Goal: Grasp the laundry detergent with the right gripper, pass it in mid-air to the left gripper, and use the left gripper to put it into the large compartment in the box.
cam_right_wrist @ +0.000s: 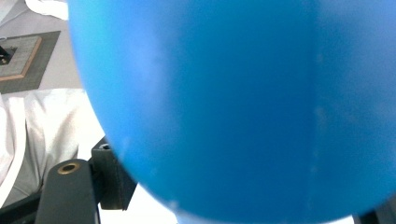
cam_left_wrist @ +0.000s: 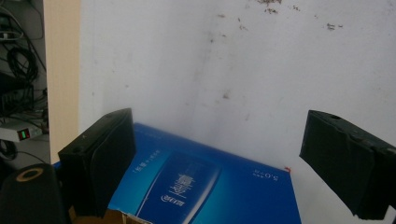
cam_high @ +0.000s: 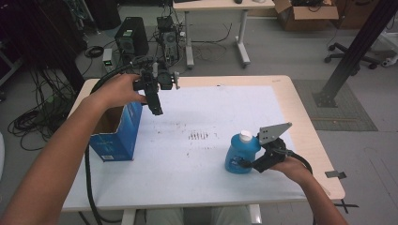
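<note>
A blue bottle with a white cap stands upright on the white-covered table, right of the middle. My right gripper comes at its lower side from the right. In the right gripper view the bottle sits between the jaws, whose pads meet its sides. An open blue carton stands at the table's left edge. My left gripper hangs above the carton's right side, pointing down. In the left gripper view my left gripper is open and empty over the carton.
Dark smudges mark the table cover near the middle. Beyond the far edge are computer towers, cables and a desk leg. A black slanted post rises at the right.
</note>
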A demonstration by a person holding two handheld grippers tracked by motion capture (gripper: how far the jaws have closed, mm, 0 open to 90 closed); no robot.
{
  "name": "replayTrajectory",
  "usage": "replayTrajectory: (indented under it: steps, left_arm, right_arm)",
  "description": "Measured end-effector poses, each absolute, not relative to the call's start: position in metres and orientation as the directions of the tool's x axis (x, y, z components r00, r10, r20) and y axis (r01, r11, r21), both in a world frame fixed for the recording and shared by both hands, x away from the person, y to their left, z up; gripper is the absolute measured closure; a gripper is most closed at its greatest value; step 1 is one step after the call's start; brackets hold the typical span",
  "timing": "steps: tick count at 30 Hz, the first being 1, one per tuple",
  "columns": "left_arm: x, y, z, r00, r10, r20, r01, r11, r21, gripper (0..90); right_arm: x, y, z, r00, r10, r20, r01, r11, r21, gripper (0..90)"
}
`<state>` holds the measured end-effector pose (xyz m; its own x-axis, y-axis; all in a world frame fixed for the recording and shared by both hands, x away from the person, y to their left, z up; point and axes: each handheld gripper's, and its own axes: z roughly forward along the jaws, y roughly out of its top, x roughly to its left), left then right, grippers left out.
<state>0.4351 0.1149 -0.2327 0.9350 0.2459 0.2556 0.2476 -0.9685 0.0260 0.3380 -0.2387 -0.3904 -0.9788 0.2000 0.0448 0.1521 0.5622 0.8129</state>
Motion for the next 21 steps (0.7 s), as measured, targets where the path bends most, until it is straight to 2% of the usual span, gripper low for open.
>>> replayTrajectory:
  steps: [12,21]
  left_arm:
    - [0.4355,0.1150,-0.2329,0.935,0.247,0.255,0.248,-0.968,0.027,11.2]
    - [0.4356,0.1139,-0.2330,0.935,0.244,0.257,0.246,-0.969,0.023,11.3]
  right_arm:
    - [0.3385,-0.2408,-0.3937,-0.979,0.198,0.054,0.156,0.547,0.822,29.6]
    - [0.3375,-0.2418,-0.3926,-0.983,0.179,0.039,0.131,0.538,0.833,41.3]
